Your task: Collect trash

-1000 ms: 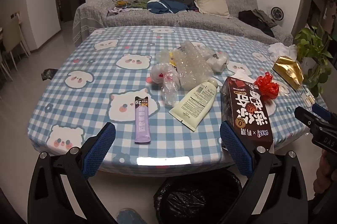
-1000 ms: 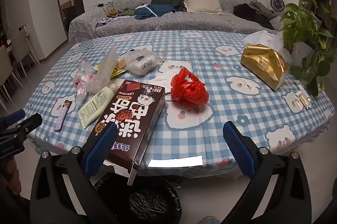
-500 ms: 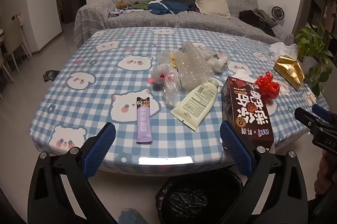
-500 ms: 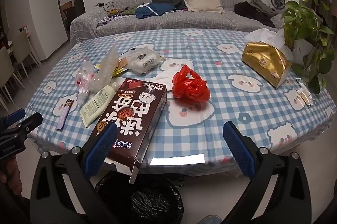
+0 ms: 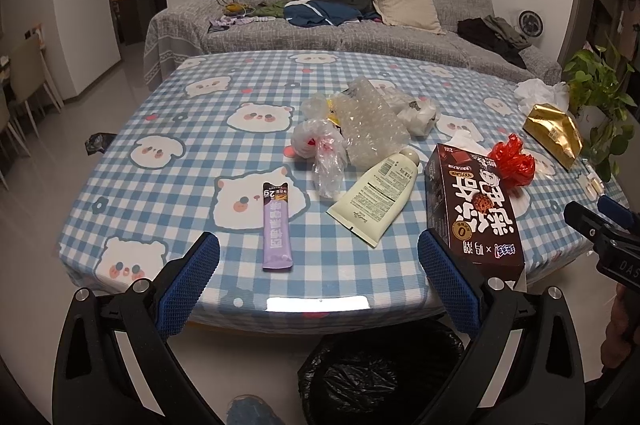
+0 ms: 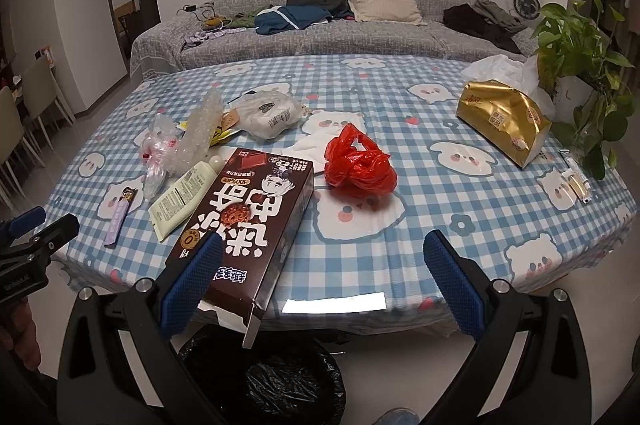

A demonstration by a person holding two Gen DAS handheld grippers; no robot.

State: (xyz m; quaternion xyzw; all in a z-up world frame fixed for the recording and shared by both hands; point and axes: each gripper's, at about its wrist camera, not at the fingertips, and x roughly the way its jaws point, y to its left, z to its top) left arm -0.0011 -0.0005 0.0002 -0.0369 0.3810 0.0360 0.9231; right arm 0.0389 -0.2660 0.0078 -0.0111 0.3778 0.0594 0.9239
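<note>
Both claws are spread apart and empty: left claw (image 5: 318, 275), right claw (image 6: 320, 275). The brown box (image 6: 248, 221) lies flat on the tabletop (image 6: 400, 237), long axis running toward the near edge, its open end overhanging the edge above the black bin bag (image 6: 276, 381). The purple sachet (image 5: 276, 227) lies lengthwise, near end toward the left claw. The bin's lower part is cut off.

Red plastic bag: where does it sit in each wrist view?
Left wrist: red plastic bag far right, beyond the brown box.
Right wrist: bag near the picture's middle, right of the box.
Shared landmark: the gold tissue pack, to its right in both.
</note>
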